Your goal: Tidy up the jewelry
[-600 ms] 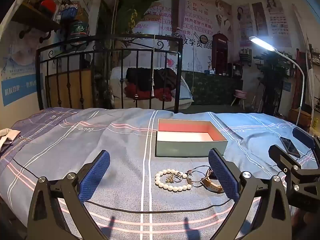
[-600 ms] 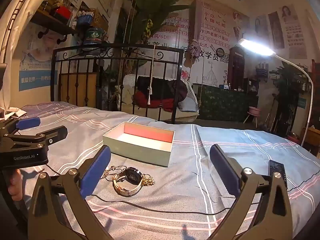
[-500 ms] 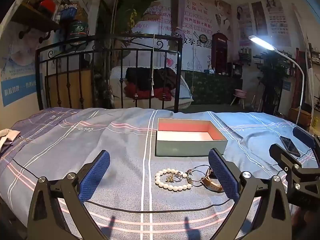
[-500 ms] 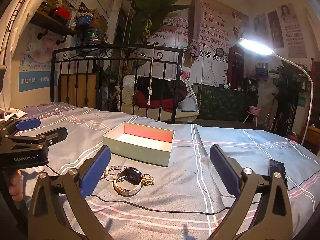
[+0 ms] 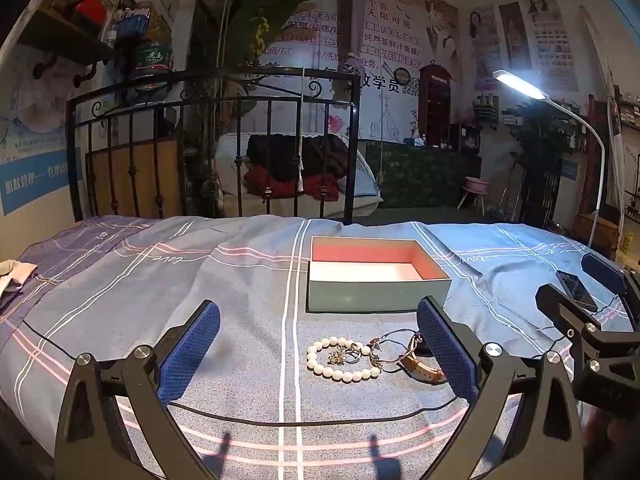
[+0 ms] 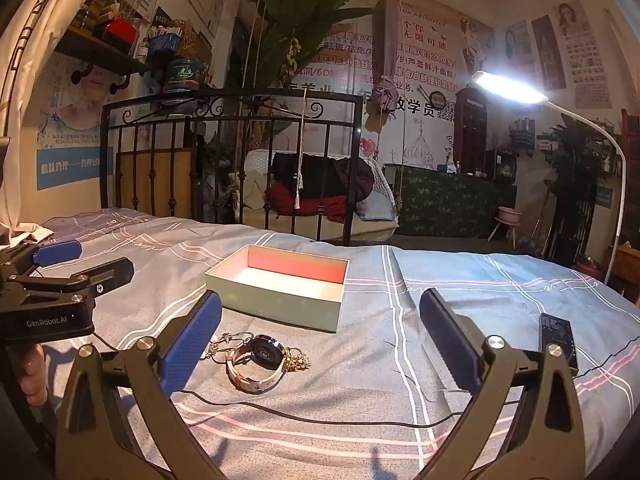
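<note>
Pearl bracelet (image 5: 342, 360), chains (image 5: 352, 354) and watch (image 6: 258, 362) lie tangled mid-bed, just before the empty box (image 5: 372, 280). Left gripper (image 5: 320, 350) and right gripper (image 6: 320, 344) both gape wide, holding nothing. Light, slippery, likely snagging pieces; pinch the watch's stiff strap first.

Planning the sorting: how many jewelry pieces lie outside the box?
At least 3: pearl bracelet, watch right of it, tangled chains between; more may be hidden.

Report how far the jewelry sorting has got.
Done: nothing; the box is empty. In hand: nothing; the left tool and right tool are open. Left: pearl bracelet, watch and chains lie on the bedspread.
</note>
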Demonstrator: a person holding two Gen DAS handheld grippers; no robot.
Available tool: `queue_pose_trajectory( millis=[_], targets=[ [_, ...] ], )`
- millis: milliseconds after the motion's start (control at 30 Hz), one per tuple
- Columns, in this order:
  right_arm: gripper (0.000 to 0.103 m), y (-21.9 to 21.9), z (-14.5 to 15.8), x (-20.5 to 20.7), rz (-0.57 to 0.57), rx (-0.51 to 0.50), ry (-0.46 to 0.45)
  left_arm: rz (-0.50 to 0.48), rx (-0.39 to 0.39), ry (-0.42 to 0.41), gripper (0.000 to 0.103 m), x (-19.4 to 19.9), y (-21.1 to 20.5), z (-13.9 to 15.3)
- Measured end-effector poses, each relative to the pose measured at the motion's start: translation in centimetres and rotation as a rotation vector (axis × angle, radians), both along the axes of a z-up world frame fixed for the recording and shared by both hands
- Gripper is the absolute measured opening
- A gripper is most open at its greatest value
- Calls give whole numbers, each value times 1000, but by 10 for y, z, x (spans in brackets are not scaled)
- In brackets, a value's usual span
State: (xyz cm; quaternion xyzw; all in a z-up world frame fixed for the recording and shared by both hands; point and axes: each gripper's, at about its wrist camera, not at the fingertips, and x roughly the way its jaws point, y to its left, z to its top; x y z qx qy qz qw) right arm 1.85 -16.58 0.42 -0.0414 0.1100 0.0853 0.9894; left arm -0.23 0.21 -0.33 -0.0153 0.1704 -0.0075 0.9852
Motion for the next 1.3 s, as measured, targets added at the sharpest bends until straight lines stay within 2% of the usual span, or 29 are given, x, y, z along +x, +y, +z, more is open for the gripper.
queue_pose_trajectory(
  millis=[200, 300, 533, 767, 1067, 1300],
  targets=[
    [97, -1, 1, 2, 3, 16, 12, -26, -8, 11, 96, 1, -1, 7],
    [97, -3, 3, 0, 7, 23, 12, -22, -2, -22, 96, -4, 0, 10],
    [97, -3, 6, -2, 15, 35, 6, 3, -58, -85, 96, -8, 7, 13],
    [97, -4, 9, -2, 16, 55, 2, -4, -41, -46, 96, -2, 7, 10],
    [97, -11, 11, -5, 3, 90, -17, -42, -62, -59, 96, -2, 3, 9],
    [97, -18, 16, -13, -22, 102, -42, -17, -78, -81, 96, -5, 3, 11]
  ],
)
